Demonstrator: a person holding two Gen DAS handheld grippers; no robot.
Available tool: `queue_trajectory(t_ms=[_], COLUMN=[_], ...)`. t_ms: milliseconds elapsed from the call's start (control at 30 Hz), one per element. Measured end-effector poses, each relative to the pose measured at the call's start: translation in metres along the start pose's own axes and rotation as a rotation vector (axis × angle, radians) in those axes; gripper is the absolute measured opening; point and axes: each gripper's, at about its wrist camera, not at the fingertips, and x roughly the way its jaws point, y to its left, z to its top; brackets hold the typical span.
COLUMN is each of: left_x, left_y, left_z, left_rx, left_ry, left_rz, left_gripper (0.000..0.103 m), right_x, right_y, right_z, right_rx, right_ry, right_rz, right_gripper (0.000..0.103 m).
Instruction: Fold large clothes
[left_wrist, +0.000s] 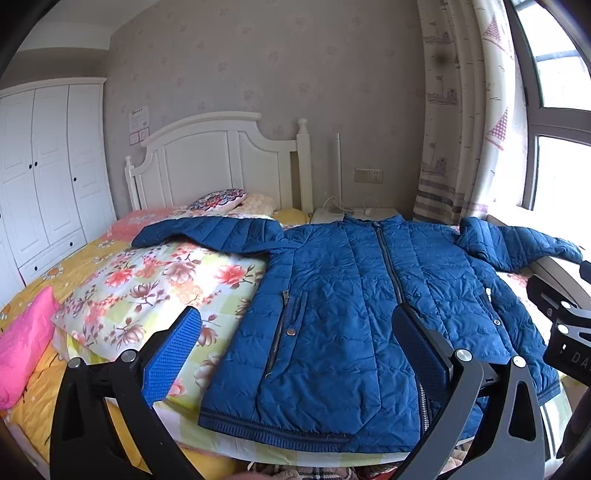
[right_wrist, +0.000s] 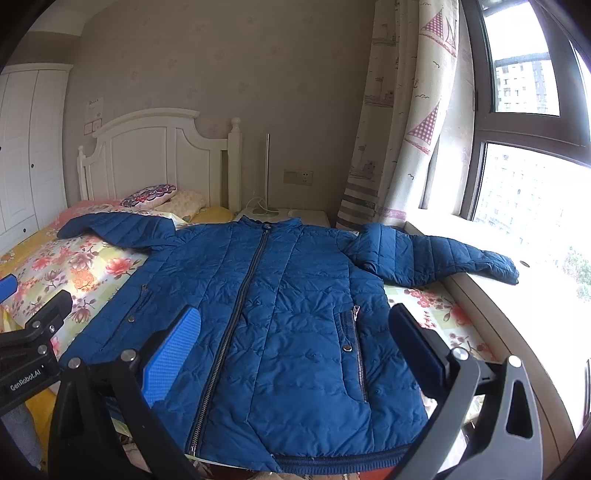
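Blue quilted jacket (right_wrist: 280, 317) zipped, face-up across bed (left_wrist: 74, 266), hem at near edge, sleeves spread for folding | left tool (left_wrist: 295, 347) wide, empty | right tool (right_wrist: 295, 347) wide, empty

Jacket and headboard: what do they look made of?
Jacket: looks like thin synthetic shell, nylon or polyester, with a slight sheen; stitched quilt lines and puffy panels suggest padded fill, and the front zipper looks metal. Headboard: probably painted wood or board, smooth white finish with raised panels and turned posts; paint hides the grain, so solid or composite cannot be told.
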Motion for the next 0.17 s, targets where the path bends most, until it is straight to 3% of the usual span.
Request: queue_trajectory(t_ms=[167], left_x=[-0.0006], left_y=[0.0000], left_z=[0.0000], left_rx=[0.004], left_ry=[0.008], left_rz=[0.011], left_gripper=[0.099], right_x=[0.0006], right_y=[-0.0019], right_z=[-0.0009], right_rx=[0.004], right_ry=[0.004], right_rz=[0.000], right_gripper=[0.101])
